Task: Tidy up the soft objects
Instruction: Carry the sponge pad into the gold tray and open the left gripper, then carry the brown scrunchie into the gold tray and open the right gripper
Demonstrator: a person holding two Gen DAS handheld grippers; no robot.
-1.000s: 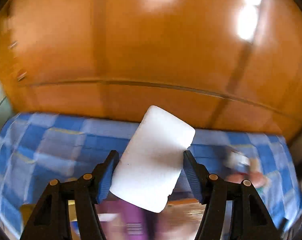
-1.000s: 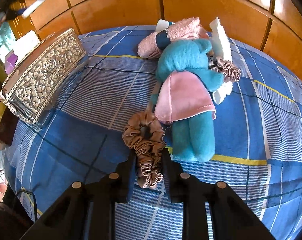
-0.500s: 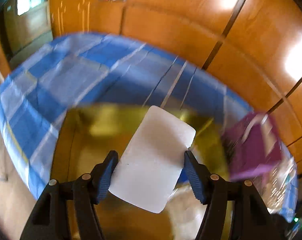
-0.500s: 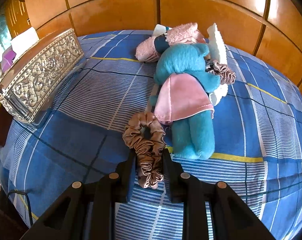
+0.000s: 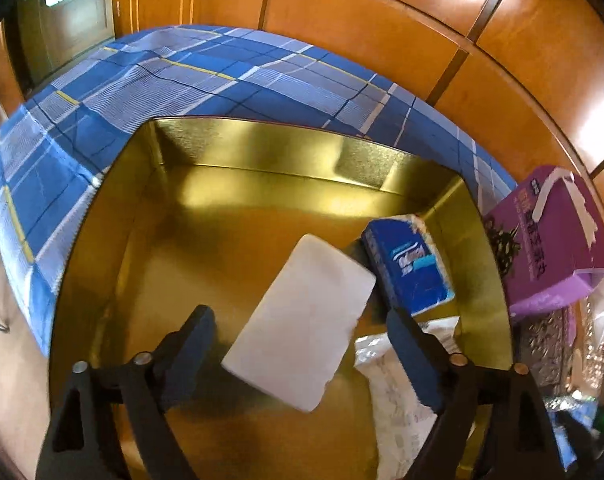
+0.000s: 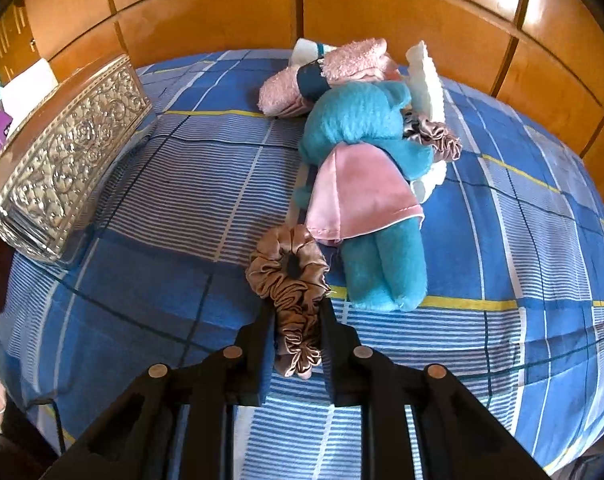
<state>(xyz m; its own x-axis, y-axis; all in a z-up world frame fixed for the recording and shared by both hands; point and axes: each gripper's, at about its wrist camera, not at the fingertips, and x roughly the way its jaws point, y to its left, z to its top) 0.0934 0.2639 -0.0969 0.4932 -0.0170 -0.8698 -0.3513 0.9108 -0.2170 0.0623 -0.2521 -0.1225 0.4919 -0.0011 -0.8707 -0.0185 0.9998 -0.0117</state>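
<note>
Between the fingers of the left gripper [image 5: 302, 344], jaws opening wide and both pads clear of it: white sponge block [image 5: 302, 322], tilted, above the floor of the gold tin [image 5: 262, 148]; released or about to drop, by the look of it; beyond the right finger, a blue packet [image 5: 408, 266] leaning on the tin's wall; under that same finger, a pale wrapped pack [image 5: 398, 396]; outside the tin, past the right finger, a purple box [image 5: 558, 236].

Sponge block: likely very light, springy, matte and not slippery; nothing fragile; best taken across the two long flat faces near the middle, with a modest squeeze only, since a hard pinch probably dents it and lets it spring out.

Between the fingers of the right gripper [image 6: 296, 320], jaws narrow and closing on it: tan satin scrunchie [image 6: 290, 280], its near half bunched between the pads, its ring lying ahead of the fingertips on the blue checked sheet [image 6: 142, 280]; limp, nearly weightless, satin probably slick; deep bite through the gathered folds safer than a tip pinch.

Just beyond the right fingertip, touching the scrunchie: teal plush toy [image 6: 366, 184]; risk of snagging its pink skirt.
</note>
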